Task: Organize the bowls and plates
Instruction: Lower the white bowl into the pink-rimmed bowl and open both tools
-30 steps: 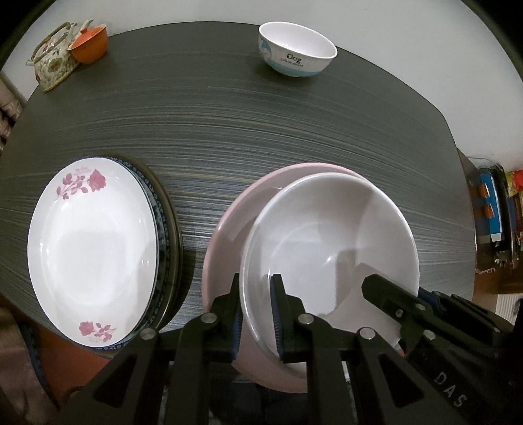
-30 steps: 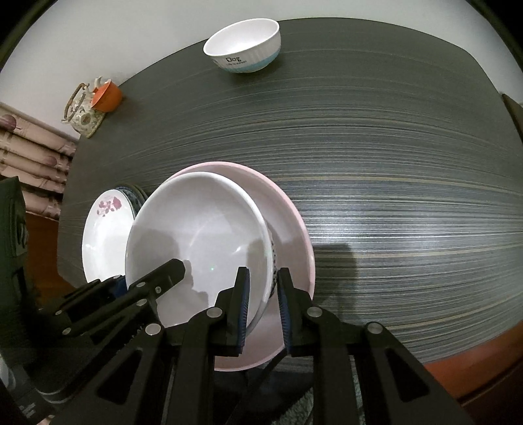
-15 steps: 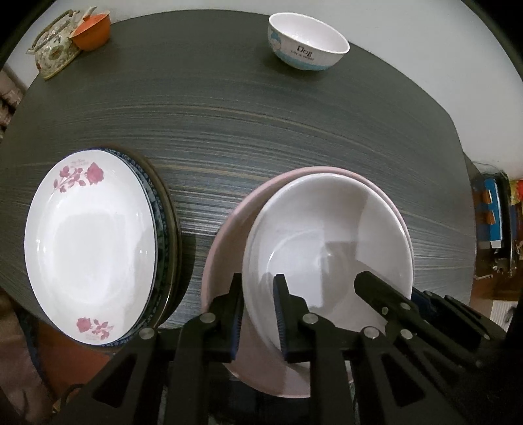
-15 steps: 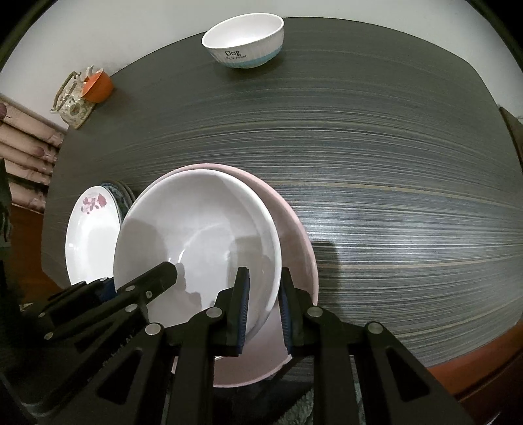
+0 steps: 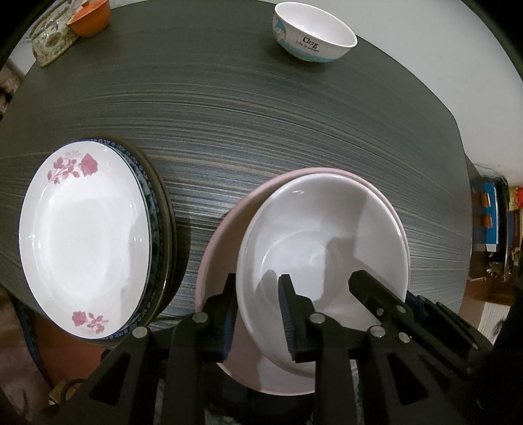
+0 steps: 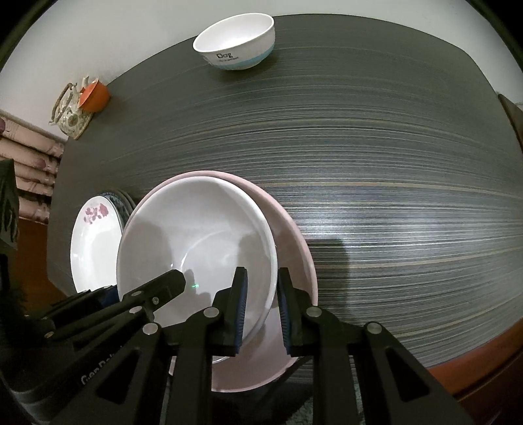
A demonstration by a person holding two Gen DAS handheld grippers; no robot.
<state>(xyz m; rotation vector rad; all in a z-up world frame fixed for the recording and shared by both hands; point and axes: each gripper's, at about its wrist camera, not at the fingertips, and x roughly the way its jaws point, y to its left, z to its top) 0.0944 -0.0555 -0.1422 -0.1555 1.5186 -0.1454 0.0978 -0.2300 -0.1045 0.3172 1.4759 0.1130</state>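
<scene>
A large white bowl (image 5: 323, 242) sits inside a wider pink bowl (image 5: 215, 261) at the near edge of the dark table. My left gripper (image 5: 258, 314) straddles the white bowl's near left rim, jaws a little apart from it. My right gripper (image 6: 260, 309) straddles the near right rim the same way; the bowl shows there too (image 6: 196, 235), in the pink bowl (image 6: 294, 242). A rose-patterned white plate (image 5: 85, 235) tops a plate stack at the left. A small white "Dog" bowl (image 5: 313, 32) stands at the far side.
A floral teapot (image 5: 52, 42) and an orange cup (image 5: 91, 16) stand at the far left corner. The striped dark table (image 6: 376, 163) stretches to the right. Shelves with clutter (image 5: 493, 222) lie beyond its right edge.
The white bowl has settled down into the pink bowl. Both grippers' jaws have widened slightly off its rim. Both cameras have moved closer to the far side.
</scene>
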